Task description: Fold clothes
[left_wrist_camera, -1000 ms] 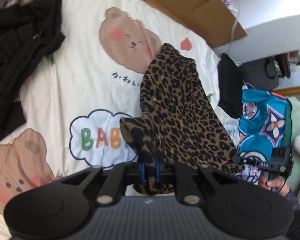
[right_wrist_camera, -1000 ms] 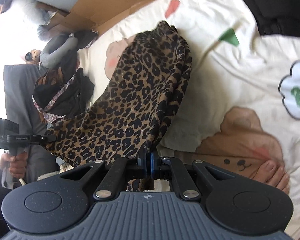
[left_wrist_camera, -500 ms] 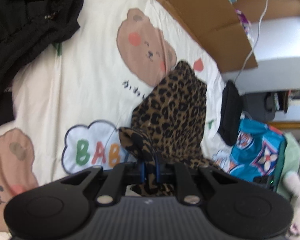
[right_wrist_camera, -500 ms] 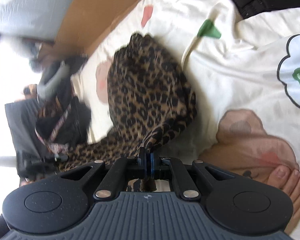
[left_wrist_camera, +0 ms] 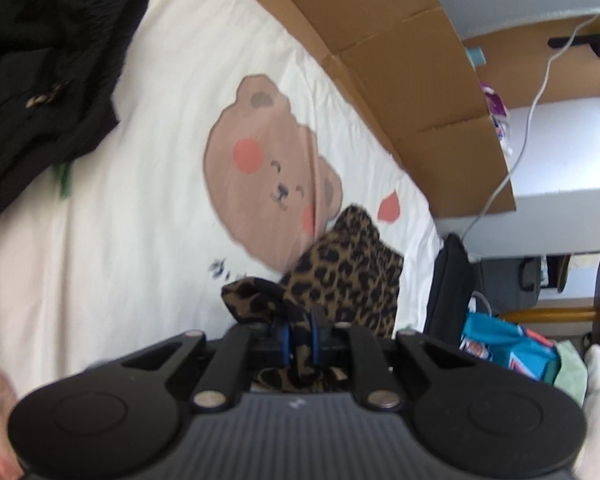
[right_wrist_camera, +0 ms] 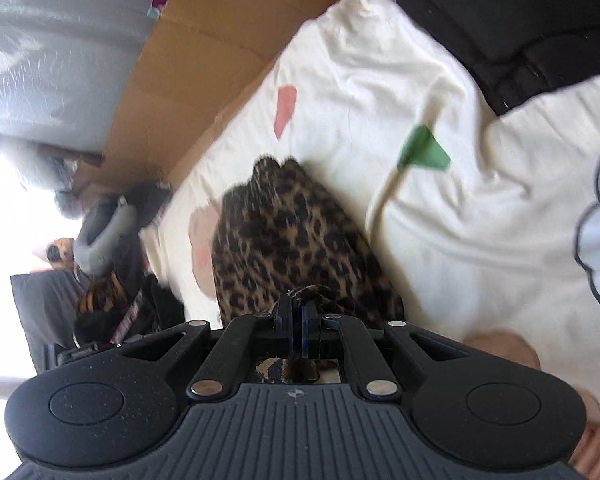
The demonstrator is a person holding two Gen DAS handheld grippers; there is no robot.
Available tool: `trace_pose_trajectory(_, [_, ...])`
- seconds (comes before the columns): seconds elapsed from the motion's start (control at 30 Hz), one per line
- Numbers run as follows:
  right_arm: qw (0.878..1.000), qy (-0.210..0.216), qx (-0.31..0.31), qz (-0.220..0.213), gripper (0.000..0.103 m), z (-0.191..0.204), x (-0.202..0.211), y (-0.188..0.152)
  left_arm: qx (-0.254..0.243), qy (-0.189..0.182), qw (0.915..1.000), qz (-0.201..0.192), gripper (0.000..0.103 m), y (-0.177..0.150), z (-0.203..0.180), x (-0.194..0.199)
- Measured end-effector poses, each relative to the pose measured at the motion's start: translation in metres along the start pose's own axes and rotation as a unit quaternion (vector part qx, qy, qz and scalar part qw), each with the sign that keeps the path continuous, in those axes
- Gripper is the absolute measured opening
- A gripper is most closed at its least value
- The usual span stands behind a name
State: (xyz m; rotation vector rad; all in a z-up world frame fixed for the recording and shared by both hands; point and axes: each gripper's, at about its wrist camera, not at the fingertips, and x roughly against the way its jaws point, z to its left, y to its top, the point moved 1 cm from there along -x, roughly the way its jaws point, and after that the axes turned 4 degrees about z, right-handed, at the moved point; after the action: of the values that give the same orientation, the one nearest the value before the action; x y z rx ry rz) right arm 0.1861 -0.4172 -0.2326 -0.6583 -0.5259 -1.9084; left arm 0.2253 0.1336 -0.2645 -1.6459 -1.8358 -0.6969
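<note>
Leopard-print garment (left_wrist_camera: 352, 276) between two clamped grippers' fingers (right_wrist_camera: 286, 320)

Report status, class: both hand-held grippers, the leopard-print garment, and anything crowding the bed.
Left hand-held gripper and right hand-held gripper shut on leopard-print garment. Garment draped on bear-print sheet. Black clothes piled off to the side.

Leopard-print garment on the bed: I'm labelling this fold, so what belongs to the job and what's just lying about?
In the job:
leopard-print garment
left hand-held gripper
right hand-held gripper

Lying about:
black clothes
cardboard
blue printed fabric
bear-print bedsheet
</note>
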Motion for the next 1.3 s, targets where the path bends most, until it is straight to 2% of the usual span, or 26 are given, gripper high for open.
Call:
trace_pose_trajectory(0.1, [1.0, 0.012, -0.014, -0.014, 0.002, -0.009, -0.011, 0.01, 0.01, -0.01, 0.9999, -0.008, 0.01, 0.014, 0.006, -0.014])
trace_pose_trajectory(0.4, [0.999, 0.028, -0.034, -0.021, 0.002, -0.037, -0.044, 0.033, 0.023, -0.033, 0.999, -0.021, 0.011, 0.043, 0.031, -0.054])
trace_pose_trajectory(0.5, [0.998, 0.034, -0.045, -0.026, 0.006, -0.04, -0.051, 0.037, 0.01, -0.048, 0.9981, -0.039, 0.011, 0.046, 0.032, -0.058])
trace_pose_trajectory(0.57, [0.998, 0.043, -0.038, -0.025, 0.009, -0.038, -0.054, 0.036, 0.001, -0.04, 0.9986, -0.034, 0.026, 0.044, 0.032, -0.064])
trace_pose_trajectory(0.63, [0.998, 0.05, -0.032, -0.022, 0.025, -0.035, -0.056, 0.035, -0.001, -0.036, 0.999, -0.027, 0.032, 0.041, 0.033, -0.07])
trace_pose_trajectory(0.7, [0.999, 0.047, -0.022, -0.013, 0.037, -0.03, -0.06, 0.032, -0.01, -0.031, 0.9993, -0.02, 0.033, 0.038, 0.032, -0.073])
trace_pose_trajectory(0.77, [0.999, 0.042, -0.014, -0.001, 0.042, -0.027, -0.064, 0.029, -0.022, -0.028, 0.9993, -0.015, 0.04, 0.036, 0.03, -0.074])
trace_pose_trajectory(0.87, [0.999, 0.042, -0.005, 0.015, 0.042, -0.024, -0.069, 0.025, -0.038, -0.025, 0.9989, -0.007, 0.041, 0.033, 0.026, -0.076])
trace_pose_trajectory(0.93, [0.999, 0.049, -0.001, 0.015, 0.042, -0.022, -0.069, 0.025, -0.034, -0.042, 0.9986, -0.003, 0.041, 0.033, 0.026, -0.076])
trace_pose_trajectory(1.0, [0.998, 0.056, -0.002, 0.006, 0.042, -0.019, -0.066, 0.03, -0.019, -0.058, 0.9981, -0.009, 0.041, 0.037, 0.028, -0.075])
trace_pose_trajectory(1.13, [0.999, 0.049, -0.003, -0.01, 0.042, -0.014, -0.068, 0.045, 0.002, -0.066, 0.9976, -0.022, 0.041, 0.05, 0.025, -0.077])
trace_pose_trajectory(1.3, [0.998, 0.046, -0.002, -0.039, 0.042, -0.009, -0.066, 0.062, 0.005, -0.073, 0.9961, -0.05, 0.041, 0.066, 0.018, -0.076])
